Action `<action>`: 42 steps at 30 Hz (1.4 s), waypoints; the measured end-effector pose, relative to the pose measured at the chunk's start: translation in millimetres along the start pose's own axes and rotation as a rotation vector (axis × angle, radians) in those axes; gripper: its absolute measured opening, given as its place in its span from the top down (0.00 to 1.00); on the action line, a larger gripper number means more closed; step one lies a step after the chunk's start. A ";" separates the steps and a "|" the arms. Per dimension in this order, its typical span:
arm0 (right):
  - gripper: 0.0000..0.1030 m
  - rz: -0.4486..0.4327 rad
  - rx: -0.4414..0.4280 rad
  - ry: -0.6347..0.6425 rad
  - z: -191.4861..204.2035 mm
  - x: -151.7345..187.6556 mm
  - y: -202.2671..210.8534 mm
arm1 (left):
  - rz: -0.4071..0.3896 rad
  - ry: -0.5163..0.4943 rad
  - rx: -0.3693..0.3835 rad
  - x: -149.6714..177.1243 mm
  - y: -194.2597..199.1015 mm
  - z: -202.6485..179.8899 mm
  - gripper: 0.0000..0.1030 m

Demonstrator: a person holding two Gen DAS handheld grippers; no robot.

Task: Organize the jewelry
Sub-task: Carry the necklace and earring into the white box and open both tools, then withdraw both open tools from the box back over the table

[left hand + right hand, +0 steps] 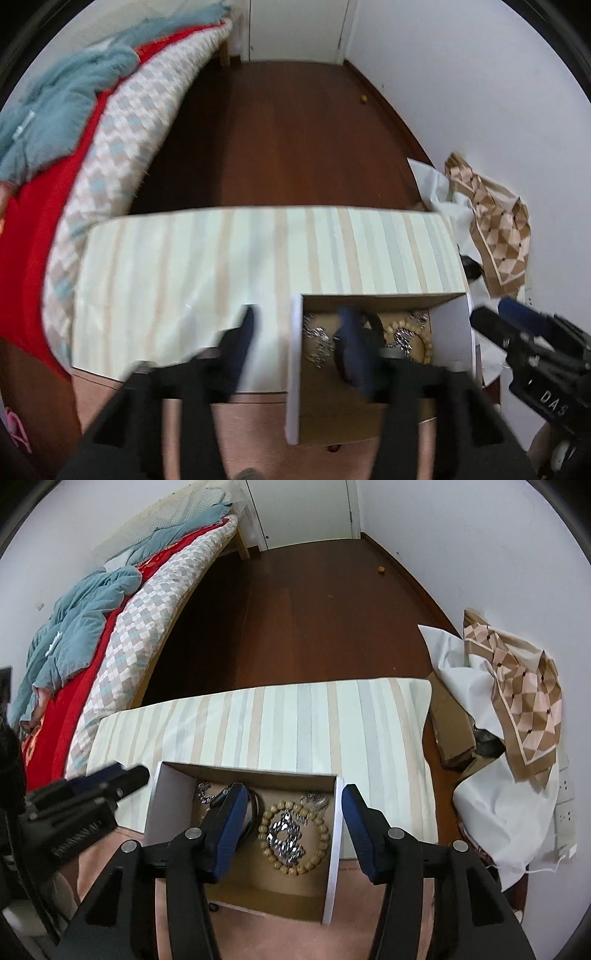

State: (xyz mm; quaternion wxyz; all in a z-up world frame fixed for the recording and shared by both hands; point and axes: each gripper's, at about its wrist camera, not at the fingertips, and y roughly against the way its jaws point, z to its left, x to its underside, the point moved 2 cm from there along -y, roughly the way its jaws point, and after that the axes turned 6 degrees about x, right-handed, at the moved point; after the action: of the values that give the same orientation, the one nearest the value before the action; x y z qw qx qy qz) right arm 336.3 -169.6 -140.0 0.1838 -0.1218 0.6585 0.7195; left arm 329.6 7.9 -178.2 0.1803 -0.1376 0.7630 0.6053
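A bedroom in a home. A bed (pixel 155 602) with a checked cover, a red blanket (pixel 70 701) and a rumpled blue-grey quilt (pixel 77 627) runs along the left wall. A dark wooden floor (pixel 303 620) leads to a white door (pixel 303 509), and a patterned scarf (pixel 517 686) lies over white cloth by the right wall.

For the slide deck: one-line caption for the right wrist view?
Open right gripper straddles the cardboard box's right wall above a wooden bead bracelet and silver chain.
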 end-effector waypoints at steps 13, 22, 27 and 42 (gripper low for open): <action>0.03 0.045 0.139 0.010 1.7 57.1 14.4 | -0.047 -0.046 -0.190 51.7 24.1 9.4 0.02; 0.00 0.012 0.189 0.016 5.4 76.2 40.5 | -0.067 -0.061 -0.195 78.4 47.5 -1.6 0.01; 0.00 -0.034 0.208 0.030 13.2 87.1 73.7 | -0.102 -0.063 -0.209 86.2 76.1 -6.4 0.01; 0.00 -0.166 0.227 0.037 29.8 113.0 180.1 | -0.206 -0.047 -0.203 108.2 167.0 -18.0 0.01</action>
State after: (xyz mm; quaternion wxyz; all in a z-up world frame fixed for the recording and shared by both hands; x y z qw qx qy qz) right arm 159.8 -140.0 -21.5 0.2433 -0.1674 0.7265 0.6205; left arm 159.1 29.6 -76.4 0.2444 -0.2184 0.6752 0.6608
